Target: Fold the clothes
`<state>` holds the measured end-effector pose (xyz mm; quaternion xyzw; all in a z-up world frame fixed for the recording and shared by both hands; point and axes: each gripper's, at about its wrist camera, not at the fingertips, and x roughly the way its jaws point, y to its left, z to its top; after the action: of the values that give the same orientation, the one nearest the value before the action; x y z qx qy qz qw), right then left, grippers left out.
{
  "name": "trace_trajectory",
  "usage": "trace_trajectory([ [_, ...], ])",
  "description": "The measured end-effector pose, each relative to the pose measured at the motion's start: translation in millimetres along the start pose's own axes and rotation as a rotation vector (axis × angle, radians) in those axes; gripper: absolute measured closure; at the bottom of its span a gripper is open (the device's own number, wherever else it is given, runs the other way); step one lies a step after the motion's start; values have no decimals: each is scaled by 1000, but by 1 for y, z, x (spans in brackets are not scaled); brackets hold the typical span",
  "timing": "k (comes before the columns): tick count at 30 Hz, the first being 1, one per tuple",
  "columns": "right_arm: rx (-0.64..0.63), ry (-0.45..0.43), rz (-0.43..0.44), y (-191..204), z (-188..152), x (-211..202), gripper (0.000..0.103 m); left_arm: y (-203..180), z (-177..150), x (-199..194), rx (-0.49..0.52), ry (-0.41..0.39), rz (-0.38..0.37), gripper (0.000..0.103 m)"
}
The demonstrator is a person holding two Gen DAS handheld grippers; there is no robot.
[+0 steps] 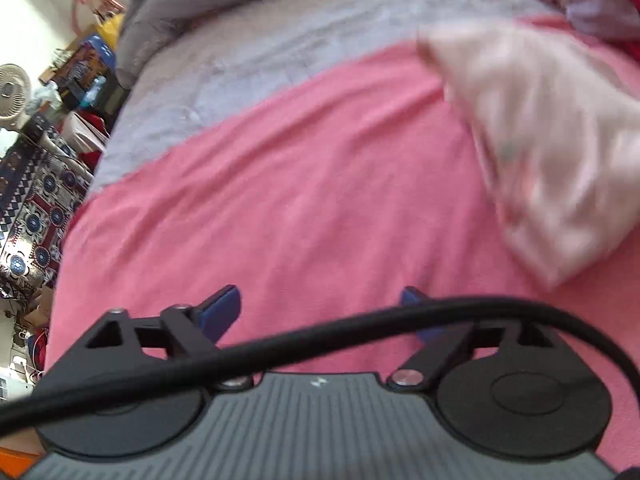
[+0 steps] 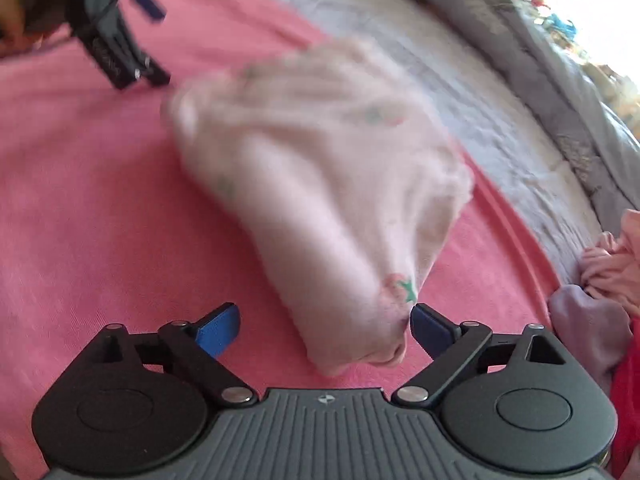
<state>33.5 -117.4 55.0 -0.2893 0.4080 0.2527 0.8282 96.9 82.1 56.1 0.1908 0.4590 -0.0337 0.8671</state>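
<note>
Both tongs stand spread and grip nothing: the left gripper (image 1: 320, 312) hangs over bare pink blanket (image 1: 280, 200), and the right gripper (image 2: 326, 328) sits with one blue pad (image 2: 430, 328) right against the corner of the pale pink strawberry-print cotton garment (image 2: 320, 184), not pinching it. That garment lies bunched on the blanket, at about one o'clock in the right wrist view and two o'clock in the left. I'd judge a fold just set down. A heap of unfolded pink and lilac clothes (image 2: 600, 288) waits at three o'clock. Next move: square this bundle or fetch another piece.
</note>
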Motion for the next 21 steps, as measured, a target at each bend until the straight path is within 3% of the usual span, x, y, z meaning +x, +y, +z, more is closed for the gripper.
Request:
trace_trajectory([
  [4, 162, -147, -107, 2, 19, -20, 4, -12, 22, -17, -70, -128, -112, 8],
  [6, 232, -186, -151, 6, 27, -17, 2, -40, 18, -5, 1, -104, -126, 7],
  [8, 224, -138, -150, 16, 35, 8, 2, -64, 8, 14, 67, -75, -101, 6],
  [9, 197, -98, -153, 23, 37, 21, 3, -72, 1, 21, 86, -75, -81, 0],
  [10, 149, -48, -165, 28, 34, 35, 2, -70, -5, 22, 80, -108, -67, 0],
  [12, 151, -56, -109, 16, 17, 42, 1, -61, -8, 23, 92, -103, -78, 0],
  [15, 336, 2, -2, -22, -1, 39, 1, -48, -10, 23, 166, -70, 31, 1],
  [17, 341, 13, 38, -29, -4, 37, 0, -32, -5, 11, 107, -67, -24, 16],
  [19, 348, 2, 67, -32, -2, 32, 1, -23, 2, -5, 13, -96, -153, 16],
  [21, 365, -22, 80, -34, 4, 24, 6, -37, 7, -15, 6, -122, -244, 8],
])
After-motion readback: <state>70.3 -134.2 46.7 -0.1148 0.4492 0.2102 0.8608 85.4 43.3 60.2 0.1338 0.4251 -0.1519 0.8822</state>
